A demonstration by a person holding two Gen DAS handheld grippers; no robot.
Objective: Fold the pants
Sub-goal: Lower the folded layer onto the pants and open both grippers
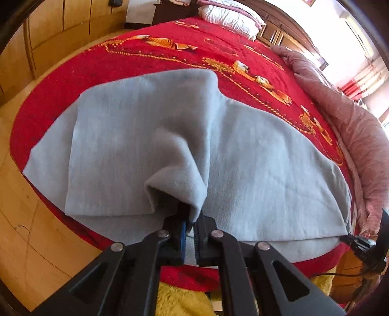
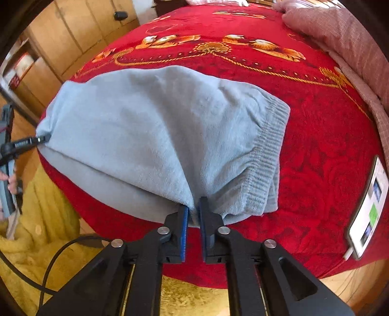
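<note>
Light grey fleece pants (image 1: 145,133) lie doubled over on a red bedspread (image 1: 170,48) near the bed's front edge. In the left wrist view my left gripper (image 1: 192,216) is shut on a raised pinch of the top layer, which puckers up into the jaws. The right gripper's tip (image 1: 350,237) shows at the pants' right corner. In the right wrist view the pants (image 2: 145,121) end in a ribbed waistband (image 2: 267,155). My right gripper (image 2: 194,206) holds a bunch of fabric near the waistband, with its blue pads a little apart. The left gripper (image 2: 42,139) grips the far left corner.
A white phone (image 2: 369,209) with a lit screen lies on the bedspread to the right. A pink quilt (image 1: 352,126) is heaped along the bed's right side, with a pillow (image 1: 231,14) at the head. Wooden wardrobes (image 1: 60,29) stand on the left. Yellow fluffy fabric (image 2: 48,218) shows below the bed's edge.
</note>
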